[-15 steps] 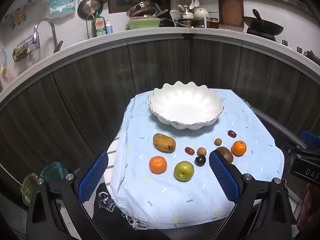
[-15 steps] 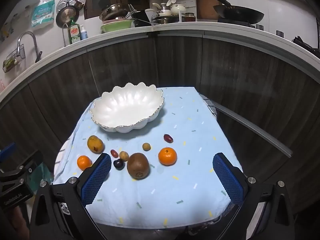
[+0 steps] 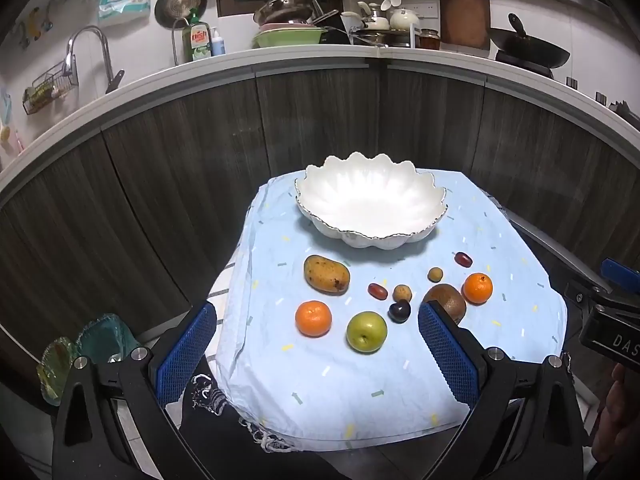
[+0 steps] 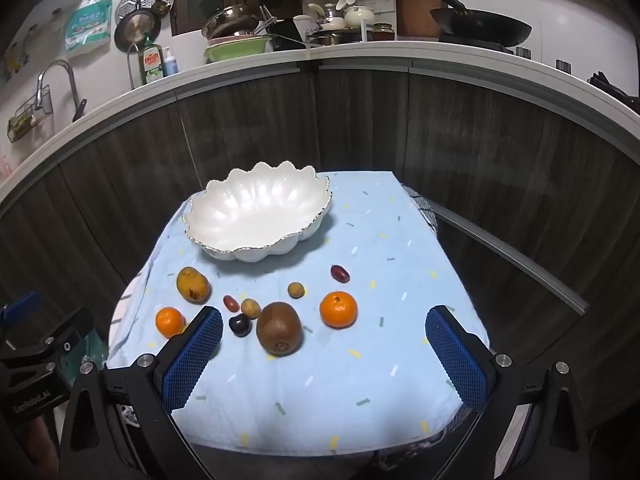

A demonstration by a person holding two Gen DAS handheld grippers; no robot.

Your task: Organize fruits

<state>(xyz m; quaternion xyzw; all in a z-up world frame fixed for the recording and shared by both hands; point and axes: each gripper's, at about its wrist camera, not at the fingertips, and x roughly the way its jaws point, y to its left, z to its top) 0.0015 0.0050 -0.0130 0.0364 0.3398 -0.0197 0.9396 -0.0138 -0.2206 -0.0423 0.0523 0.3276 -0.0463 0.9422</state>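
Left gripper (image 3: 318, 354): jaws spread wide, nothing between the blue pads, held above the near edge of the light blue tablecloth (image 3: 360, 392). Right gripper (image 4: 324, 356): likewise spread wide and empty, above the same near edge, further right (its body also visible at the right margin of the left wrist view). White scalloped bowl (image 3: 370, 210): upright at the far side of the cloth, with no fruit inside. Fruit: all loose on the cloth in front of the bowl, none touching a pad. Mango (image 3: 326, 274): nearest the bowl on the left. Left tangerine (image 3: 313, 318) and green apple (image 3: 366, 331): side by side nearer the left gripper, apart from each other. Kiwi (image 4: 279, 328): central in the right wrist view, partly hidden behind a pad in the left wrist view. Right tangerine (image 4: 338, 309): just right of the kiwi. Small items clustered between mango and kiwi: dark plum (image 3: 399, 311), red grape (image 3: 377, 291), two small tan round fruits (image 3: 402, 293) (image 3: 435, 274). Second red grape (image 3: 463, 259): set apart near the bowl's right side. Kitchen counter (image 3: 280, 58) with dishes behind.
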